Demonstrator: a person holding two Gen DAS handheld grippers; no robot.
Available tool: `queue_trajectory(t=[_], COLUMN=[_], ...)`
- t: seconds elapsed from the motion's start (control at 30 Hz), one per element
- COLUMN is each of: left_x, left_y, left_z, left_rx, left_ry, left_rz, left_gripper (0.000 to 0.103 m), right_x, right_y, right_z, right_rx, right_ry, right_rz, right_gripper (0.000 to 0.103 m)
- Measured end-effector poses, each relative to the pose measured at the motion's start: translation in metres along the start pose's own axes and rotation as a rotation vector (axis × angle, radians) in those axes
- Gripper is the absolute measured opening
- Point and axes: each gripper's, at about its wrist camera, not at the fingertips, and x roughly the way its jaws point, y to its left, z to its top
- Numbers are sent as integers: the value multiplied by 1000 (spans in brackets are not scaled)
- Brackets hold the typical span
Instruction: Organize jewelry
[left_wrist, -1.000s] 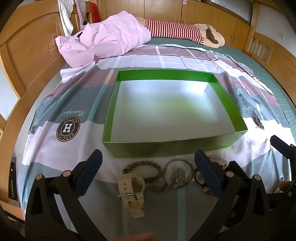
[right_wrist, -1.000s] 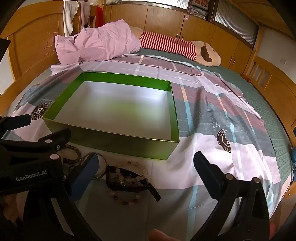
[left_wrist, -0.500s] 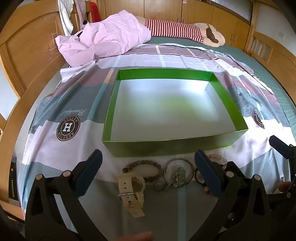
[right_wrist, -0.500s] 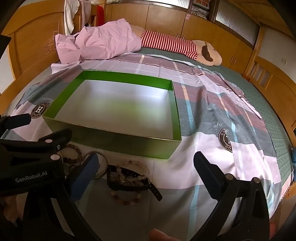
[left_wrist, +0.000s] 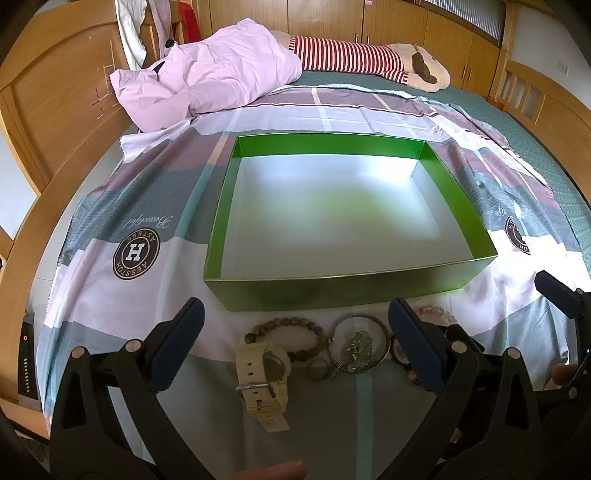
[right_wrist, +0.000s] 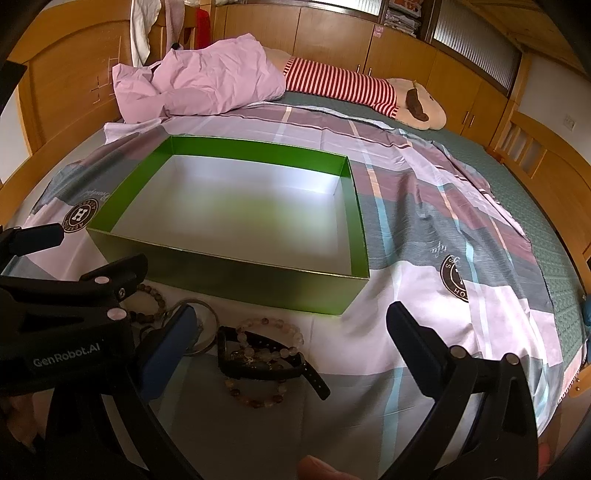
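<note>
Nothing is in the green box (left_wrist: 332, 291) yet, so the step in hand looks like the first pick, and the cream watch (left_wrist: 264, 380) is the likeliest candidate since it lies between the fingers of the left gripper (left_wrist: 295, 343). To do it well, come straight down over the watch case rather than the strap, close across the narrow width of the case, and lift clear before moving forward over the box's near wall, which stands just beyond the row of jewelry. The left gripper is spread wide and holds nothing; the right gripper (right_wrist: 288, 339) is likewise wide apart and empty, poised above the black watch (right_wrist: 266, 363) and the pale bead bracelet (right_wrist: 266, 354) draped over it. That pair is tangled, so lifting one may drag the other; the right side would do better to pinch the strap and let the beads slide off. The jewelry lies in a loose row on the patterned bedsheet (left_wrist: 122, 288), just in front of the box: the cream watch with its buckle toward the camera, a dark bead bracelet (left_wrist: 291, 332) touching it, a silver bangle (left_wrist: 360, 341) with a greenish pendant inside its ring, and a small ring (left_wrist: 319, 369) beside it.
</note>
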Motion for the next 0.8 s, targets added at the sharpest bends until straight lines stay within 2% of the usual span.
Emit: queue_trajectory(t=[0.8], left_x=[2], left_y=[1], left_z=[0], left_rx=[3], left_ry=[4], left_rz=[1], left_gripper=[99], right_x=[1], right_y=[4], right_z=[-1], right_rx=[-4], right_ry=[4], right_rz=[0], right_gripper=[101])
